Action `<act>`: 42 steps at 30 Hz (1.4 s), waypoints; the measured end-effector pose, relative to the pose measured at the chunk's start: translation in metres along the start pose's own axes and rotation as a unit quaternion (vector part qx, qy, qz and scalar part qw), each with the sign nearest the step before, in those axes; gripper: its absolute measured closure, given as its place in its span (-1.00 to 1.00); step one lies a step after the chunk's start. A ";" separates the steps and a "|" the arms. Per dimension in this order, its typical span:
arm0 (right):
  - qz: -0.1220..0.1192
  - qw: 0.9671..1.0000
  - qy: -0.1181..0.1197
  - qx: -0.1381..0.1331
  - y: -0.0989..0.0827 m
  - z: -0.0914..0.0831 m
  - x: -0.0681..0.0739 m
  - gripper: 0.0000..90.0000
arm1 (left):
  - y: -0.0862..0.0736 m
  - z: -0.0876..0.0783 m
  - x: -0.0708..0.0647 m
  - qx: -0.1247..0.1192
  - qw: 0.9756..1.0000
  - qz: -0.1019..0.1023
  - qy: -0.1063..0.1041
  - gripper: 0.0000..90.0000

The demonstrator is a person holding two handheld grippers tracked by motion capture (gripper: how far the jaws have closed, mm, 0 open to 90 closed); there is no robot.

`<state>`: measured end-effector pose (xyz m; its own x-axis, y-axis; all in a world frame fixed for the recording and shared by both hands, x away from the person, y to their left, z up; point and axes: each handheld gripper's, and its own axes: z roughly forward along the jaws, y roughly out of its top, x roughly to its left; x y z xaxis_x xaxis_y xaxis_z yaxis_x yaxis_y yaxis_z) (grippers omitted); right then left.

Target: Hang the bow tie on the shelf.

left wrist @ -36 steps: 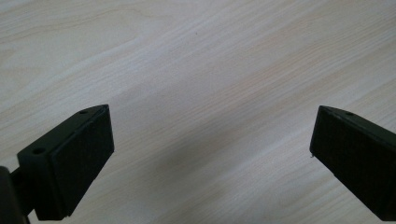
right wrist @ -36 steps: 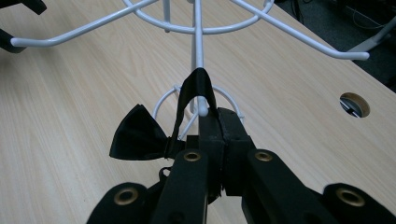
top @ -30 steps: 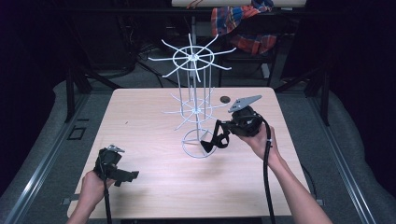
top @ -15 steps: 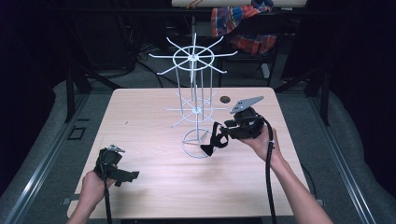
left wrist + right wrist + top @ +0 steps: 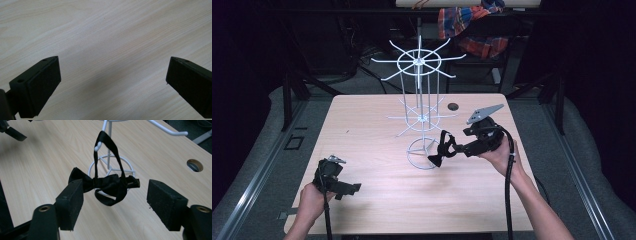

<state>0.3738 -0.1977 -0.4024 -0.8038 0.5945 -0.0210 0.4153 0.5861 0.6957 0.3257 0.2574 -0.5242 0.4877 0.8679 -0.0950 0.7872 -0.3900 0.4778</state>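
1. Overhead first, from the high view: white wire rack (image 5: pixel 419 107) upright at mid-table (image 5: pixel 372 125), black bow tie (image 5: pixel 443 150) hanging by its strap just beside the rack's ring base. Right gripper (image 5: pixel 443 151) level, pointing at the tie from the right, jaws just been opening, tie in the gap between them. Left gripper (image 5: pixel 349 189) low near the table's front left corner, well apart from the rack.

2. Next, the left gripper view: jaws spread wide over bare wood grain, nothing between the pads (image 5: pixel 46 85), nothing held.

3. Lastly, the right gripper view: strap looped over a white hook tip (image 5: pixel 98 145) of the rack, bow (image 5: pixel 105 183) dangling below it in front of the ring base. Pads (image 5: pixel 71 202) parted wide, right pad clear of the cloth, left pad just beside the bow's wing; touching or not, cannot tell.

4. Judged progress: hanging appears done, tie carried by the hook alone and grip let go. Left to do, seemingly: drawing the right gripper back without snagging the loop.
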 end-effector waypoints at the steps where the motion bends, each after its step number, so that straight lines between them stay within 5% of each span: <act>1: 0.001 1.000 -0.001 0.003 -0.003 -0.004 0.001 -0.45 | 0.000 0.000 0.000 0.001 1.000 0.001 0.000 -1.00; 20: 0.013 1.000 -0.010 0.024 -0.028 -0.024 -0.002 -0.72 | 0.000 0.001 0.001 0.002 1.000 -0.001 0.001 -1.00; 32: 0.040 0.996 -0.037 0.068 -0.074 -0.033 -0.008 -0.78 | 0.000 0.001 0.000 0.003 1.000 0.000 0.003 -1.00; 42: 0.079 0.990 -0.039 0.112 -0.114 -0.025 -0.009 -0.84 | 0.001 0.002 0.001 0.003 1.000 0.000 0.004 -1.00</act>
<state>0.3230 -0.2838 -0.4631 -0.6894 0.7242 0.0150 0.6247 0.5839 0.5184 0.3274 0.2572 -0.5256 0.4858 0.8696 -0.0884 0.7892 -0.3929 0.4719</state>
